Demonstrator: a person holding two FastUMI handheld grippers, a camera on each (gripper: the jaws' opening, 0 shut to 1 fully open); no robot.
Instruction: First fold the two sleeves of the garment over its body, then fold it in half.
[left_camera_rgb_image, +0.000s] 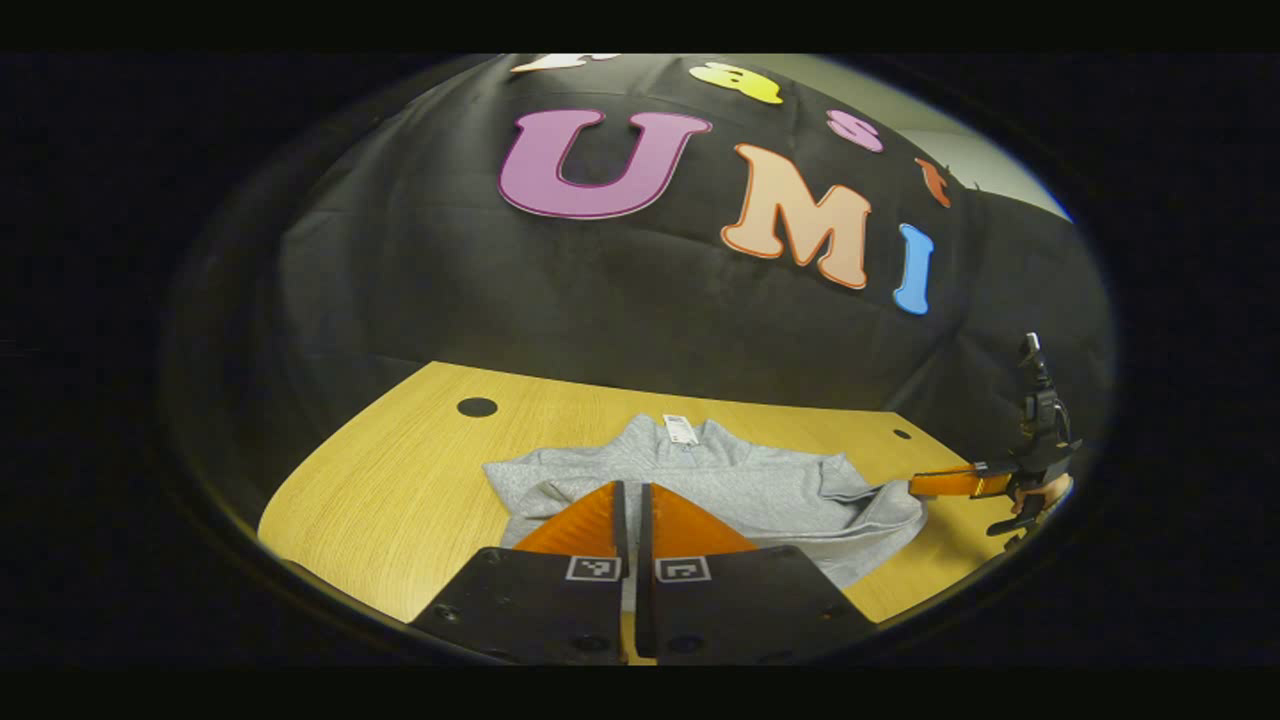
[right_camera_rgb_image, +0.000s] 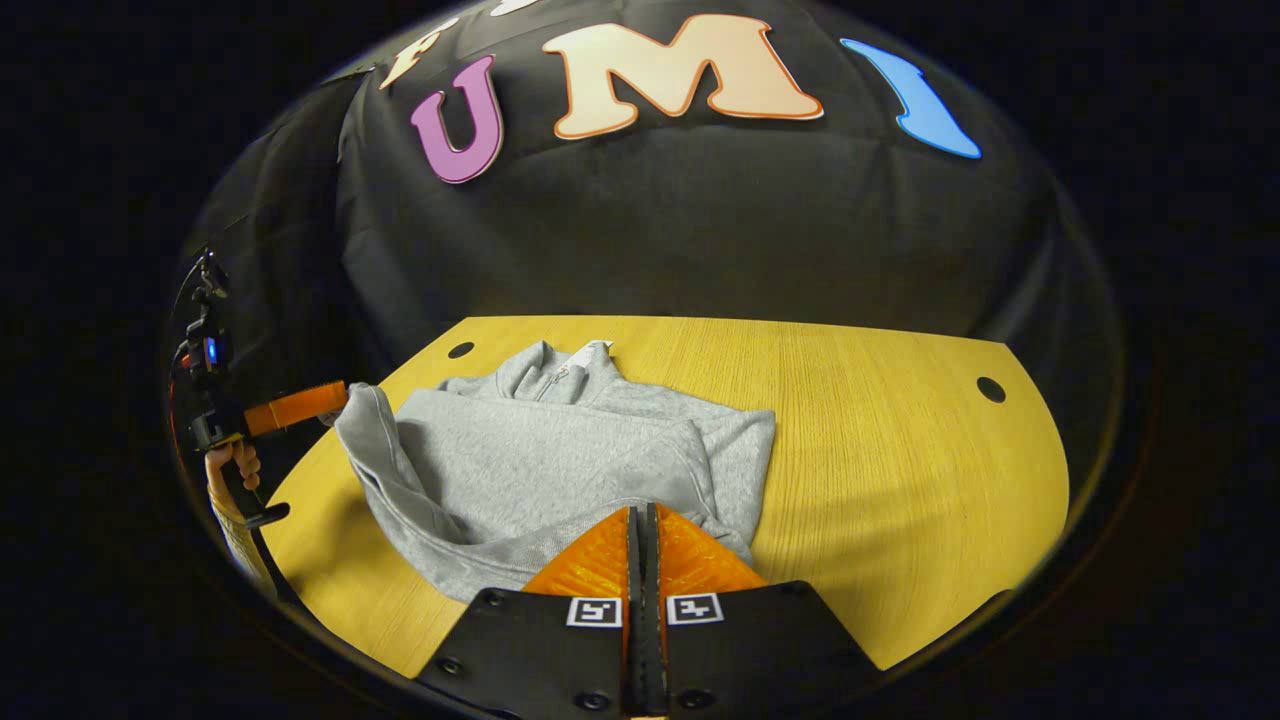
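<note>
Orange fingers of the left gripper stand pressed together at the garment's near hem, probably pinching cloth for the half fold, though a grip cannot be confirmed. Its collar points toward the counter's far edge.

From the right gripper view, the right gripper's fingers also sit closed at the near hem. Both sleeves seem folded over the body, and the garment lies nearer the counter's left edge. Another gripper touches its corner.
</note>
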